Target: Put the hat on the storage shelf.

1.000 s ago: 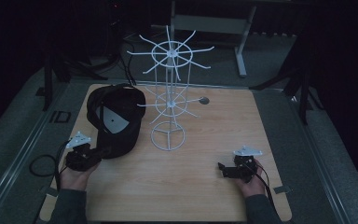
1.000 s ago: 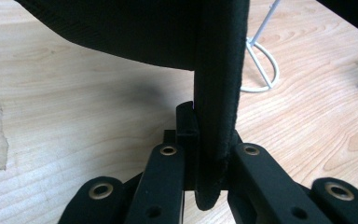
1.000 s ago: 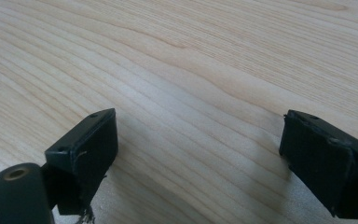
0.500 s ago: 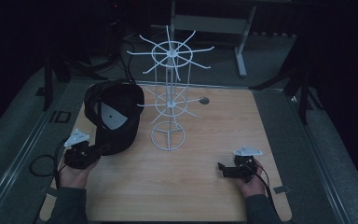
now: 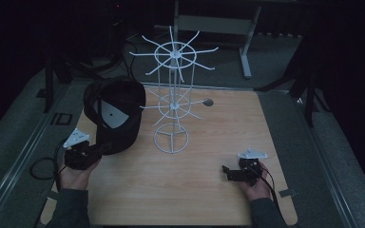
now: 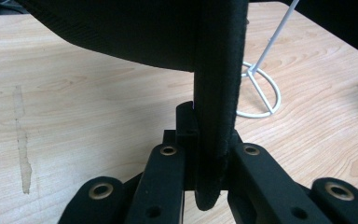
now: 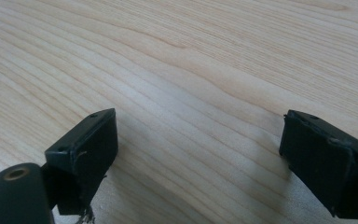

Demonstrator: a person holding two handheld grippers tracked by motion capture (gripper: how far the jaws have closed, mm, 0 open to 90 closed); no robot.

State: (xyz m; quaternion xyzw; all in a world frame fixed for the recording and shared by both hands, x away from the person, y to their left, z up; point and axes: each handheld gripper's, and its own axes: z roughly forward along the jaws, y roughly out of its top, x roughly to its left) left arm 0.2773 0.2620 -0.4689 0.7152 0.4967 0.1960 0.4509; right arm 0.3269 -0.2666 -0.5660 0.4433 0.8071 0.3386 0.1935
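Gripping cap [image 5: 116, 116] brim, left claw [image 5: 99, 151] near table [image 5: 195, 199] left edge.

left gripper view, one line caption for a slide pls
Left gripper shut on the brim of a black cap, white wire rack standing behind on the wooden table.

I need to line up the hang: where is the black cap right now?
In the high view the black fabric baseball cap is at the table's left, clamped by its brim in the left gripper, just left of the white wire rack.
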